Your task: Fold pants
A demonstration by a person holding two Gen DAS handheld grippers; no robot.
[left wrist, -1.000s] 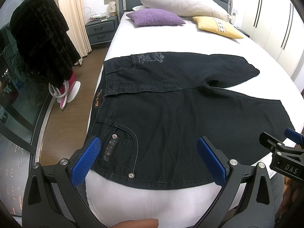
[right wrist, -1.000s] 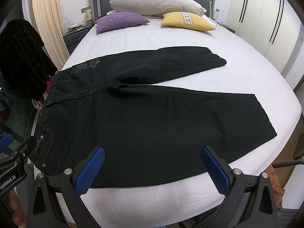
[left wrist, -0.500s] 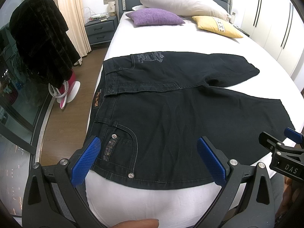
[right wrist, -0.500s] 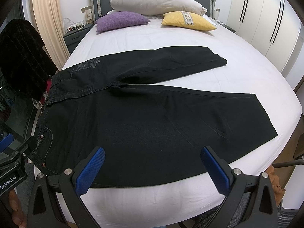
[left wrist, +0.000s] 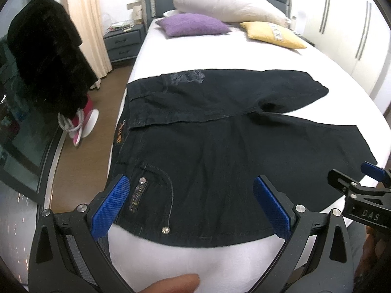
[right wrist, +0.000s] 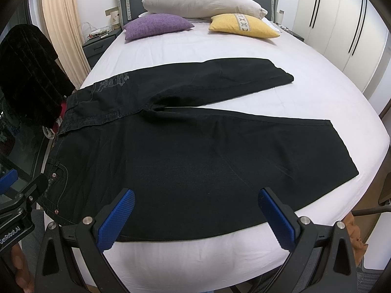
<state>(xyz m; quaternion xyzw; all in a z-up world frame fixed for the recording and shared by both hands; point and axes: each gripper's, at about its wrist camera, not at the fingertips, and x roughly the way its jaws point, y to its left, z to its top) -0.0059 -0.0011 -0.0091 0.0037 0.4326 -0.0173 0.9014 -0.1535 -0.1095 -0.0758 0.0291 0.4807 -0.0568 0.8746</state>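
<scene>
While both tongs hang above the bed's near edge, each stands spread wide and empty: left tongs (left wrist: 193, 205), right tongs (right wrist: 195, 217). Their fingers (right wrist: 116, 219) carry blue, finely knurled pads on black frames. Black denim pants (right wrist: 185, 153) lie flat and unfolded on the smooth white bed (right wrist: 200, 263), waistband to the left, legs splayed in a V to the right. Just beyond the tongs lies the near leg's side seam; no pad touches cloth.
</scene>
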